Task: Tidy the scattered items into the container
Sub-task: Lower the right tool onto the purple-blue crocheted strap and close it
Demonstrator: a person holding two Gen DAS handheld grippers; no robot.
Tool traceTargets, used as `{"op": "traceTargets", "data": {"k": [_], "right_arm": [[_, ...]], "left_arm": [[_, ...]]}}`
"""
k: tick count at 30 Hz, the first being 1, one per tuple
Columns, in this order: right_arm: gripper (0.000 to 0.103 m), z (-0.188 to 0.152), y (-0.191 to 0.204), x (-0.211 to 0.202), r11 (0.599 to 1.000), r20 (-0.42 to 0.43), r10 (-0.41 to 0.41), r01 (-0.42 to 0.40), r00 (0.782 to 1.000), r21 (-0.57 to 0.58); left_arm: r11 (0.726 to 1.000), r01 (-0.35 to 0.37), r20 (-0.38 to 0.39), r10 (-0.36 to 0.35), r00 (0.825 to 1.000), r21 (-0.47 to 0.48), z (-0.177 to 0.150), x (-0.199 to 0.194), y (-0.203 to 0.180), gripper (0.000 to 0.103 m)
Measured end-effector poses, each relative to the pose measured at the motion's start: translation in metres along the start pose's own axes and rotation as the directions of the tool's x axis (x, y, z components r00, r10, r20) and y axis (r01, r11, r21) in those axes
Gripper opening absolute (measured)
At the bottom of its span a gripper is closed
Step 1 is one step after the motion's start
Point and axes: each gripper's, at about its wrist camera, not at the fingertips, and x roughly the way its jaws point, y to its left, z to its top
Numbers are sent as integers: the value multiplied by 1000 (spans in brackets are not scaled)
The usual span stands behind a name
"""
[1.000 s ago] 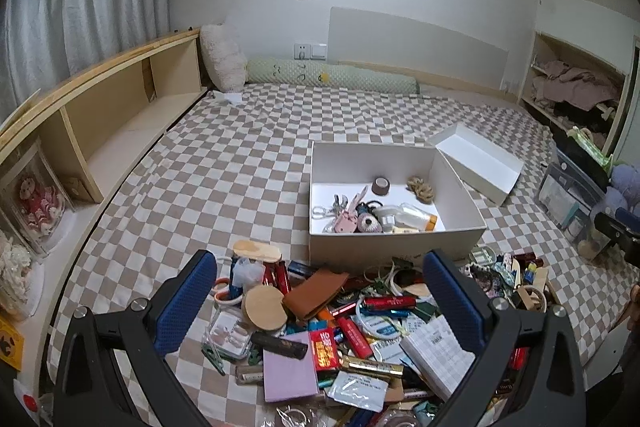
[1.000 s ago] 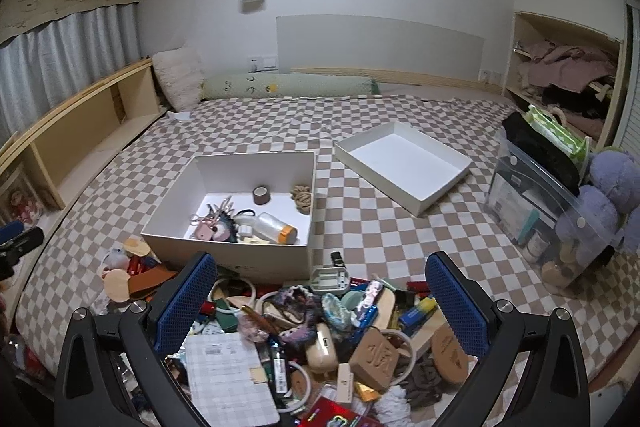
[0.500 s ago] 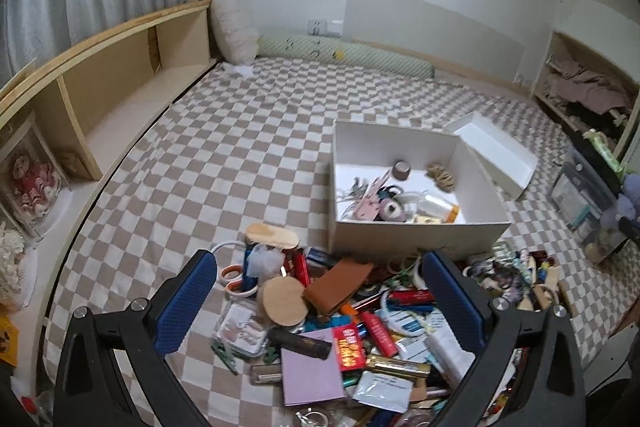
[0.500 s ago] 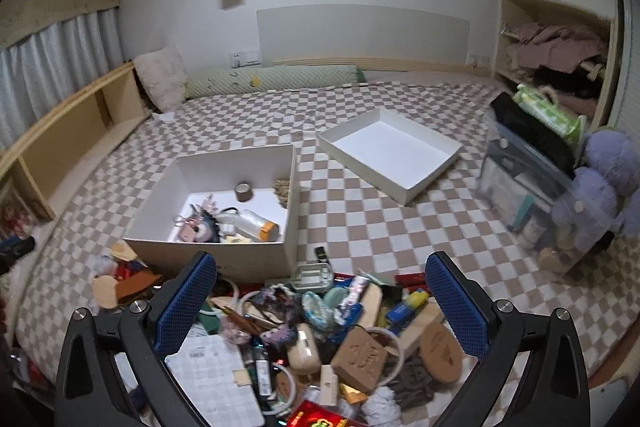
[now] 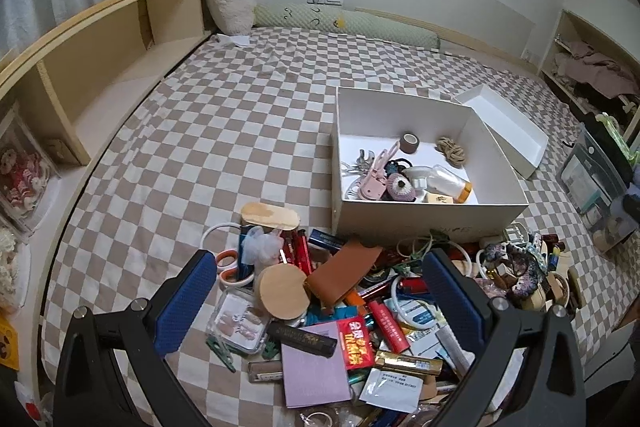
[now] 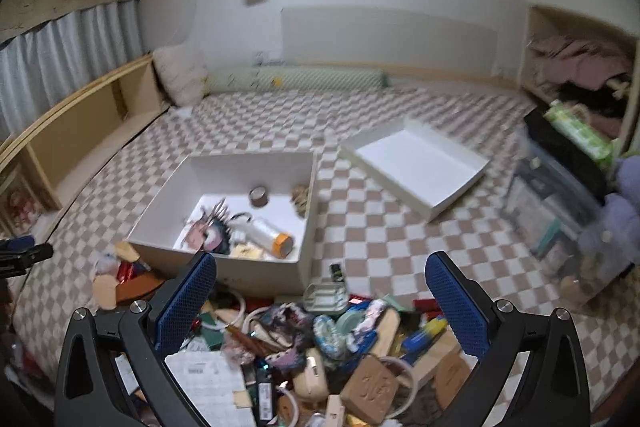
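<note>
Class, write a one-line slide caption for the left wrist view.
Open left gripper hovers over a clutter pile on the checkered bedspread, facing the partly filled white box.

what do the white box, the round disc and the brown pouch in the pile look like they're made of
White box: likely matte cardboard or thin board, judging by its thin flat walls, crisp folded corners and lack of shine.
Round disc: looks like pale unfinished wood or cork, with a tan, dull, even face.
Brown pouch: probably leather or faux leather, being a smooth tan flap with a soft bend and slight sheen.
</note>
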Motion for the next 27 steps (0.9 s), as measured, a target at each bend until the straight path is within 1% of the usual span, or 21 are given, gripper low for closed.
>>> {"op": "traceTargets", "data": {"k": [2, 5, 9, 10, 11, 13, 14, 15, 16, 17, 18, 20, 22, 24, 27], "right_arm": [[103, 0, 1, 14, 1000, -48, 23, -22, 999, 4], [103, -2, 2, 33, 1000, -103, 2, -2, 995, 5], [102, -8, -2, 57, 999, -172, 26, -21, 985, 31], [96, -10, -2, 63, 999, -192, 33, -28, 981, 29], [87, -12, -2, 69, 999, -211, 37, -32, 977, 23], [78, -19, -2, 81, 999, -253, 47, -46, 966, 11], [75, -23, -2, 86, 998, -272, 55, -55, 961, 7], [73, -28, -1, 92, 998, -295, 64, -67, 953, 2], [63, -32, 1, 95, 997, -312, 77, -81, 947, -1], [55, -36, 2, 99, 995, -335, 98, -103, 937, 2], [52, -39, 3, 103, 993, -350, 115, -119, 930, 10], [42, -45, 6, 111, 989, -385, 146, -148, 911, 25], [40, -49, 11, 118, 987, -413, 155, -160, 897, 22], [39, -53, 16, 124, 985, -434, 155, -171, 887, 2], [39, -57, 21, 134, 986, -460, 140, -166, 877, -15]], "left_arm": [[1000, 14, -9, -14, 1000, 5, 3, 5, -3, 103], [1000, 10, -24, -10, 1000, 19, 6, 12, -8, 103], [1000, 5, -41, -4, 999, 25, 14, 26, -12, 103], [1000, 5, -43, -3, 999, 26, 17, 30, -14, 103], [1000, 4, -43, -3, 999, 27, 18, 32, -16, 103], [999, 7, -46, -6, 999, 33, 22, 38, -20, 103], [999, 11, -48, -9, 999, 35, 23, 40, -22, 103], [999, 13, -51, -11, 999, 36, 24, 43, -24, 103], [999, 15, -54, -13, 998, 38, 24, 47, -26, 103], [999, 17, -59, -15, 998, 40, 24, 50, -27, 103], [999, 19, -63, -16, 998, 40, 23, 52, -28, 103], [999, 25, -80, -22, 997, 37, 21, 58, -30, 103], [999, 32, -102, -29, 994, 31, 18, 64, -31, 103], [999, 36, -121, -32, 992, 28, 15, 70, -32, 103], [999, 29, -148, -25, 989, 26, 10, 79, -31, 103]]}}
